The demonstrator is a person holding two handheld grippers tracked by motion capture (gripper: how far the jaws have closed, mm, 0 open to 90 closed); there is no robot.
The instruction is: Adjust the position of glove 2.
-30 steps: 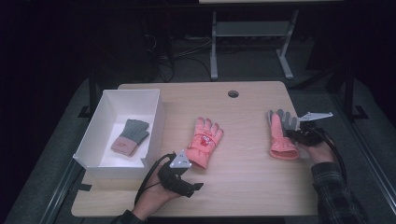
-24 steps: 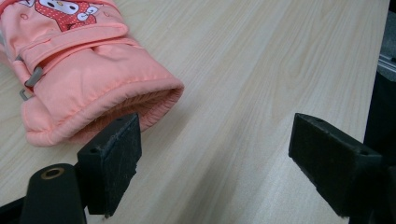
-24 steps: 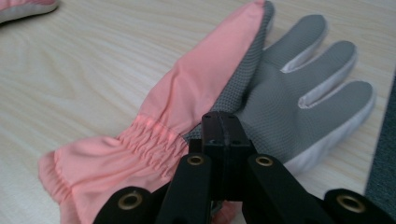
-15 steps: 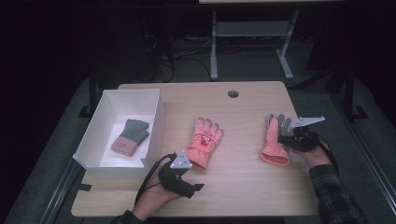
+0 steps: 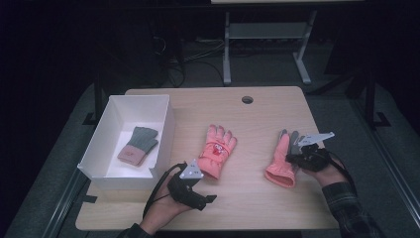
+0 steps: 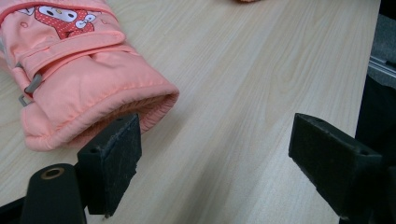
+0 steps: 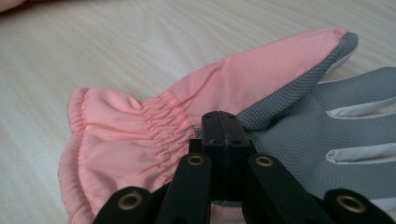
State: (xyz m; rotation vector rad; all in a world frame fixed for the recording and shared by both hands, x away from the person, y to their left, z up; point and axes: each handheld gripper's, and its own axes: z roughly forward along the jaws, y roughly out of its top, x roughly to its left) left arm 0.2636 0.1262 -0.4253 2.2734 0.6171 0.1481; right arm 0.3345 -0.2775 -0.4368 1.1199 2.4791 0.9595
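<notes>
A pink glove with a cartoon patch (image 5: 217,150) lies back up in the middle of the table. Its cuff (image 6: 84,79) sits just left of my left gripper's (image 6: 219,144) wide-open jaws. In the high view the left gripper (image 5: 204,198) rests near the table's front edge, below that cuff. A second pink glove (image 5: 280,161) with a grey palm (image 7: 140,135) lies at the right. My right gripper (image 7: 223,121) is shut on it where the gathered wrist meets the palm, reaching in from the right side (image 5: 292,159).
A white open box (image 5: 163,129) stands at the table's left and holds a grey and pink knit mitten (image 5: 137,145). A cable hole (image 5: 247,99) is in the tabletop near the far edge. Bare wood lies between the two gloves.
My right gripper has dragged the grey-palmed glove left and toward the person, turning it slightly. The left gripper and the middle glove have not moved.
</notes>
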